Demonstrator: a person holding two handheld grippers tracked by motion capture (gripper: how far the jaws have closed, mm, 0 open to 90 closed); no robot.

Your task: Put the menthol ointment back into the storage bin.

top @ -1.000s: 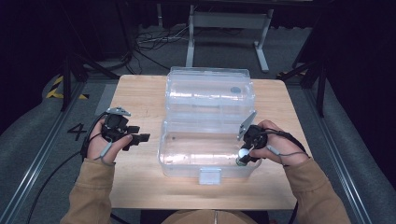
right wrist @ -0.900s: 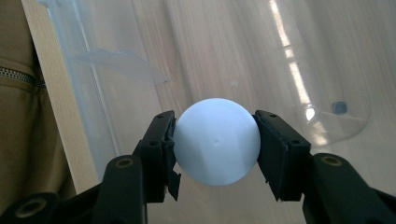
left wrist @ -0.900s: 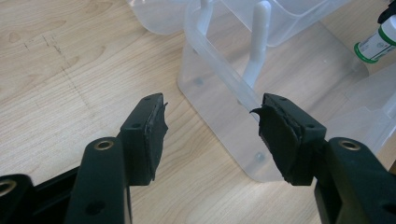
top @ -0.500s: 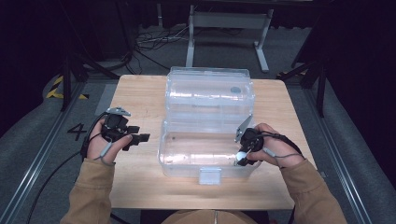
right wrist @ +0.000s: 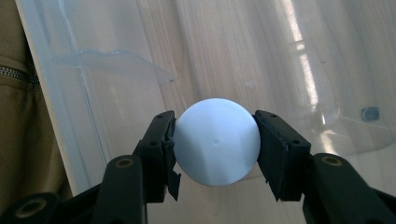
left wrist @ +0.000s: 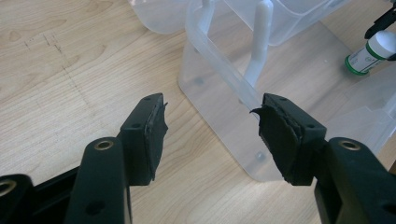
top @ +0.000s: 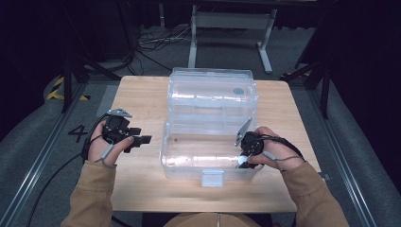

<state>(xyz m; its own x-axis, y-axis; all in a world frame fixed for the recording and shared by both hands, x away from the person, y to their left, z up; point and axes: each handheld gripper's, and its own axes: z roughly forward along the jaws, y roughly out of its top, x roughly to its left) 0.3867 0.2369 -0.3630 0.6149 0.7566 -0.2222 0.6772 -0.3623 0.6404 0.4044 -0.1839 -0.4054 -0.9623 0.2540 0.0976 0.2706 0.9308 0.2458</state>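
Note:
A clear plastic bin (top: 166, 150) stands open in the middle of the wooden table, its lid (top: 213, 92) folded back behind it. My right gripper (top: 242, 163) reaches into the bin's right end and is shut on a small bottle (right wrist: 217, 133), whose round white cap sits between the pads. In the left gripper view the bottle (left wrist: 376, 51) shows a white cap and a green-banded label. My left gripper (top: 143, 135) rests open on the table left of the bin, with nothing between its jaws (left wrist: 210, 123) and the bin's corner (left wrist: 219, 70) just ahead.
Bare wood (top: 137, 101) lies left of the bin and along the front edge. A small grey spot (top: 239, 91) shows on the lid. Metal stand legs (top: 227, 21) and cables lie on the floor beyond the table.
My right hand has edged slightly left, further over the bin, with the bottle still held. The left hand has stayed put.

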